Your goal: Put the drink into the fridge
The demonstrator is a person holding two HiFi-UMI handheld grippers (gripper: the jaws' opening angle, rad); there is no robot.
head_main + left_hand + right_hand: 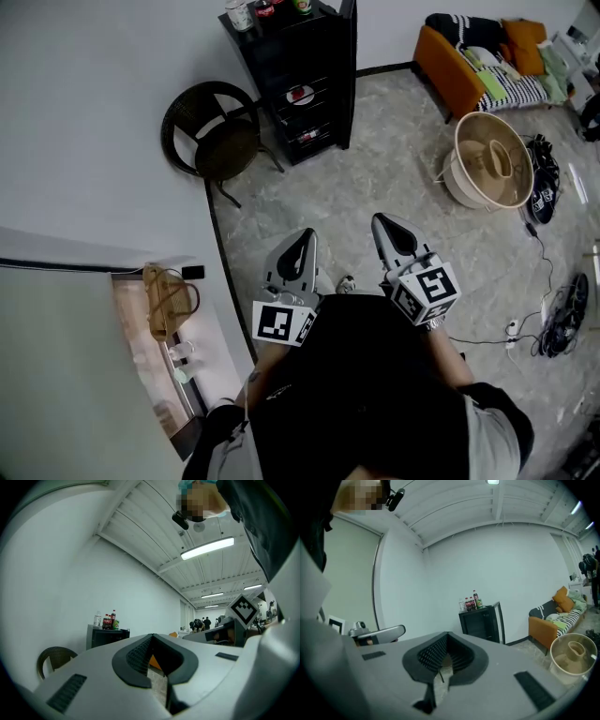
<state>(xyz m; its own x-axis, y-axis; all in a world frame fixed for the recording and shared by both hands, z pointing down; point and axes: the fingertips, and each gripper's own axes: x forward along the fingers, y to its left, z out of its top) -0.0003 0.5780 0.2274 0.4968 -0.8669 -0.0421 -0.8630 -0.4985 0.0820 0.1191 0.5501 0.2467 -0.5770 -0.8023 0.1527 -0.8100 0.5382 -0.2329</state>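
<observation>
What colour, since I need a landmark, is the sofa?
The sofa is orange; the head view shows it best.

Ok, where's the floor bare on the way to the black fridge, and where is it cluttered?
Bare floor runs up to the black fridge, between the wicker chair and the beige tub. Crowded: the fridge top, packed with bottles, and the right edge, strewn with cables.

Lounge rm: sofa (457, 77), fridge (309, 89), chair (214, 139)

Both tools, left tool (298, 246) and right tool (391, 234), point forward side by side, jaws closed, empty.
</observation>
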